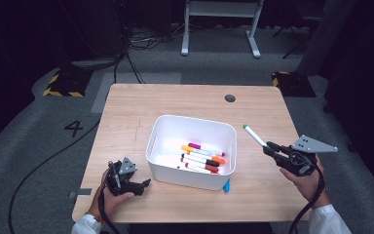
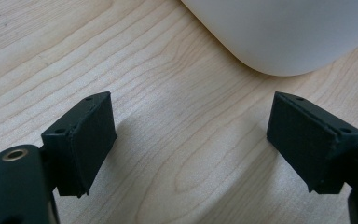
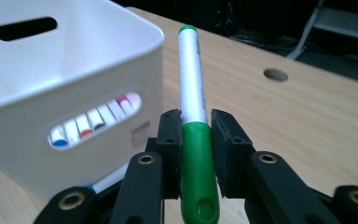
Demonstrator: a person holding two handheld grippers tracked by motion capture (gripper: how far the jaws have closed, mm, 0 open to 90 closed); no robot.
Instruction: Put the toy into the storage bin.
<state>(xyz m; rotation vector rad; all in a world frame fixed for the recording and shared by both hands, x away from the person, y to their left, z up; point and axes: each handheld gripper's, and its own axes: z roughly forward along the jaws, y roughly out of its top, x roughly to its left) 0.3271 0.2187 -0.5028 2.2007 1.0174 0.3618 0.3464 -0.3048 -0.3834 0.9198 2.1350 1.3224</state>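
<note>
Looking down from the high view, a light wooden table [image 1: 126,117] has a white plastic bin [image 1: 168,127] near its middle. Inside the bin lie several markers [image 1: 202,158] with pink, orange, red and black caps. A blue marker [image 1: 227,185] lies on the table, just beside the bin's near right corner. The right gripper [image 1: 269,146] is off to the right of the bin, above the table. It holds a green marker [image 1: 254,136] that sticks out and up toward the bin. The left gripper [image 1: 145,184] rests low on the table near the bin's near left corner.

From the left gripper view, its two black jaws stand wide apart. Nothing is between them but bare wood. The rounded white corner of the bin [image 2: 284,42] is close ahead, apart from the jaws.

From the right gripper view, the right gripper [image 3: 196,135] is closed tight on the green marker [image 3: 192,79]. The pads press on the green cap end, and the white body points up and away, with a small green tip on top. The bin [image 3: 65,70] stands to the left. Through its handle slot, the ends of the markers [image 3: 93,119] show. A round hole [image 3: 275,74] is in the table farther off.
</note>
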